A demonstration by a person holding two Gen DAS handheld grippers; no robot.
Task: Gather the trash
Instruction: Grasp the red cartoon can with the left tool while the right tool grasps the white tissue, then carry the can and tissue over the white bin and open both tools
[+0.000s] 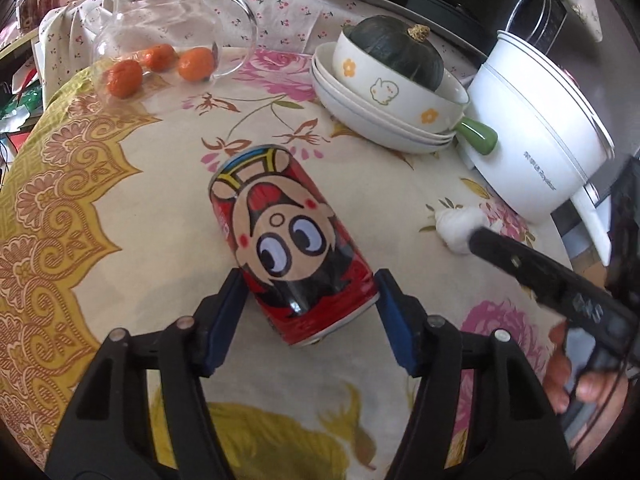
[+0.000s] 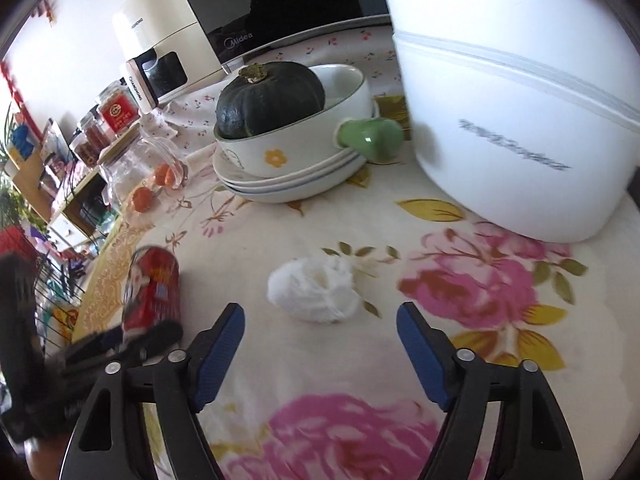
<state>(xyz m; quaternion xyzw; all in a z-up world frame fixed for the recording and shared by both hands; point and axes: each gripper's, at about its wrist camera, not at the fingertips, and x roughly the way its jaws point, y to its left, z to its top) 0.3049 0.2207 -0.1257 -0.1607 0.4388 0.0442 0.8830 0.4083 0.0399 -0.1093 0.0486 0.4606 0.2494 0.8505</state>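
Observation:
A red drink can (image 1: 288, 248) with a cartoon face lies on its side on the floral tablecloth (image 1: 152, 216). My left gripper (image 1: 310, 280) is open, its blue pads on either side of the can's near end. A crumpled white tissue (image 2: 314, 290) lies on the cloth just ahead of my right gripper (image 2: 320, 316), which is open and empty. The tissue also shows in the left wrist view (image 1: 458, 226), partly behind the right gripper's finger (image 1: 520, 260). The can shows in the right wrist view (image 2: 154, 290), with the left gripper at it.
Stacked white plates (image 1: 384, 128) carry a bowl with a green handle and a dark squash (image 1: 400, 52). A white electric pot (image 1: 532, 132) stands at the right. A glass jar (image 1: 172, 32) on its side and tangerines (image 1: 196, 64) lie at the far left. Appliances stand behind.

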